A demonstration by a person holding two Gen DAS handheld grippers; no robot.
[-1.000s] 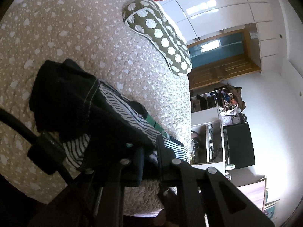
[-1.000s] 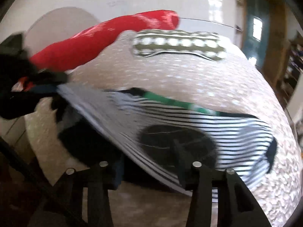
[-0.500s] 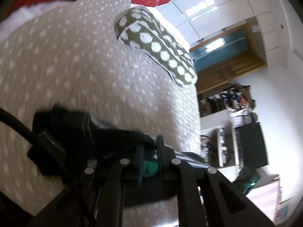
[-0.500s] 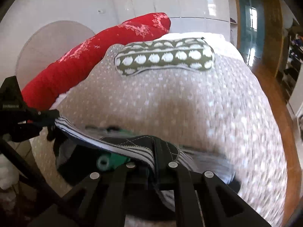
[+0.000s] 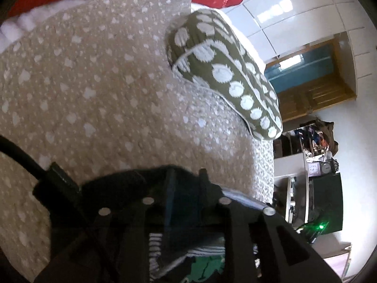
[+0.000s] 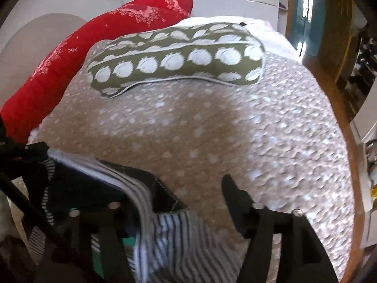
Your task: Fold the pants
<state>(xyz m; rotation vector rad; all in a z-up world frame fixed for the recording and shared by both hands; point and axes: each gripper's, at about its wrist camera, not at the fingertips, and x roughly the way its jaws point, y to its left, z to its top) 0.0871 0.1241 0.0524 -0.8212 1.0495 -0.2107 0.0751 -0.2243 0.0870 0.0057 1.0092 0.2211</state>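
The striped pants (image 6: 169, 243) lie bunched on the bed (image 6: 212, 129), under both grippers. The right gripper (image 6: 188, 200) has just been opening; jaws wide, cloth between, unpinched. The left gripper (image 5: 186, 181) has just been opening slightly, dark fabric between its jaws; grip unclear.
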